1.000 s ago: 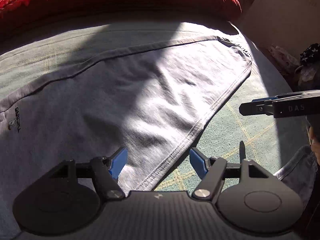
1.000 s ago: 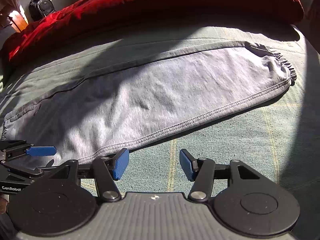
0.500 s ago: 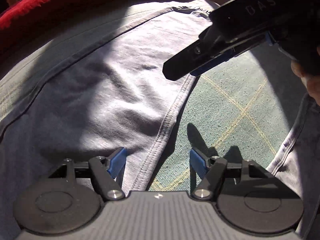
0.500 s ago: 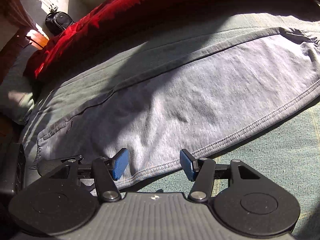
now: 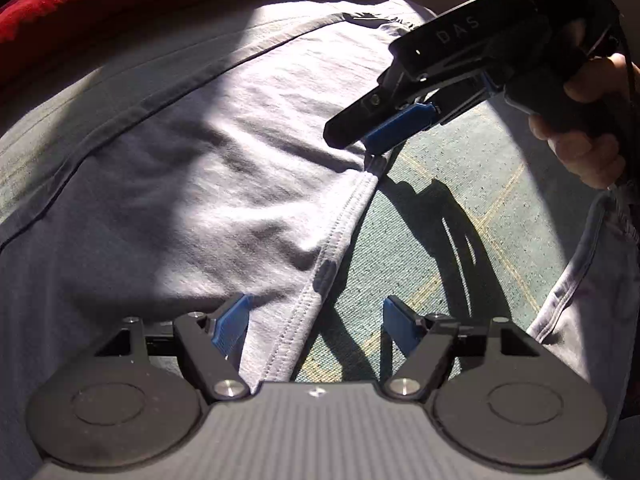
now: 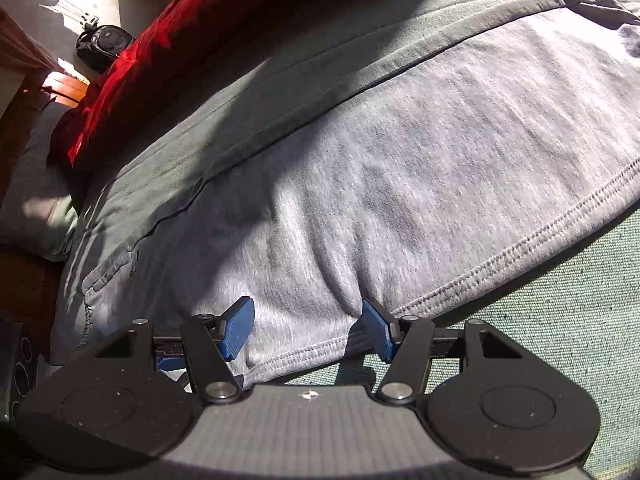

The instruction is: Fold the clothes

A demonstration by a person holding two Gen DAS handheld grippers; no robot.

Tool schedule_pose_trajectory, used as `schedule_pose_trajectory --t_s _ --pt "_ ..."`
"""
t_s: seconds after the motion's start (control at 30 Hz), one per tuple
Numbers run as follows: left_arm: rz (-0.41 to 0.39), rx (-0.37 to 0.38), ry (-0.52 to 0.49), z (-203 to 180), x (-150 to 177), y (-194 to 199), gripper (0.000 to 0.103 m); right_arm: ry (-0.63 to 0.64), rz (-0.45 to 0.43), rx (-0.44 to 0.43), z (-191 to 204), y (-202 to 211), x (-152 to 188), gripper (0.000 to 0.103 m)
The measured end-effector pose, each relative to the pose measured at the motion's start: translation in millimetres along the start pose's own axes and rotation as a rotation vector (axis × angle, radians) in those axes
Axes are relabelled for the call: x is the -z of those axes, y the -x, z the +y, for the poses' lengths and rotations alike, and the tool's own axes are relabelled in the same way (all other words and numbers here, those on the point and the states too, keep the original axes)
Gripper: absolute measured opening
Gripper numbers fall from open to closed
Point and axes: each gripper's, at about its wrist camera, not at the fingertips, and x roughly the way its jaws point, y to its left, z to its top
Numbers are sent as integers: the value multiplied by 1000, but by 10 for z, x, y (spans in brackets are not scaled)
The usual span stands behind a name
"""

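While the left claw (image 5: 316, 322) sits low over the bed with its blue pads spread wide, the stitched hem of the grey sweatpants (image 5: 192, 184) runs right up between them, and neither pad pinches it. One pad is over the grey fabric, the other over the green bedspread (image 5: 436, 248). A bit further up that same hem is the right claw (image 5: 384, 136), held in a person's hand (image 5: 580, 148), its tips right at the seam. From its own camera the right claw's jaws are opening, hem edge between the pads, nothing squeezed. The pants lie spread flat across the bed, half sun, half shadow. Past them there's a red blanket (image 6: 160, 36), and way back on the floor a black bag (image 6: 102, 46).
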Motion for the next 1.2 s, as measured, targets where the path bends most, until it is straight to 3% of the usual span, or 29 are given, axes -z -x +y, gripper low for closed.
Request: schedule_pose_trajectory --t_s 0.13,0.27,0.3,0.4,0.43,0.5,0.57,0.6,0.67,0.7,0.73,0.8,0.87,0.93,1.0,1.13,1.2 --pt "-1 20 35 46 -30 20 74 -7 -117 131 -463 466 -332 65" --pt "8 20 34 49 -60 5 74 -173 -284 282 -1224 904 -617 63" --pt "12 17 30 37 -67 -6 74 -234 -327 304 -1429 1016 -674 58" --pt "21 9 17 27 -77 -21 74 -363 -410 264 -1807 1236 -749 35" --pt "25 10 17 29 -80 -27 75 -385 -426 230 -1873 1276 -765 35" --pt "31 10 19 34 -92 -42 76 -348 -395 158 -1847 1220 -826 35" --pt "37 11 26 45 -105 -45 76 -280 -327 145 -1768 1064 -898 35" --pt "39 13 30 52 -111 -46 76 -241 -290 166 -1731 977 -932 35" --pt "41 19 41 71 -117 -44 76 -173 -238 292 -1766 838 -993 35" --pt "40 21 48 82 -115 -41 76 -148 -226 348 -1821 801 -1012 29" --pt "39 22 55 91 -112 -39 76 -141 -234 376 -1902 806 -1020 17" --pt "37 21 63 96 -107 -34 76 -179 -254 374 -2037 864 -1037 6" --pt "35 17 69 91 -107 -35 76 -215 -276 351 -2061 963 -1041 9" --pt "34 9 74 79 -114 -43 76 -210 -310 342 -1975 1053 -1034 24" --pt "35 0 69 62 -118 -48 76 -164 -331 323 -1837 1096 -1050 30" --pt "35 -7 61 48 -118 -49 76 -93 -268 319 -1724 865 -1208 30" --pt "31 -4 79 64 -122 -43 76 -67 -244 376 -1741 729 -1263 30"
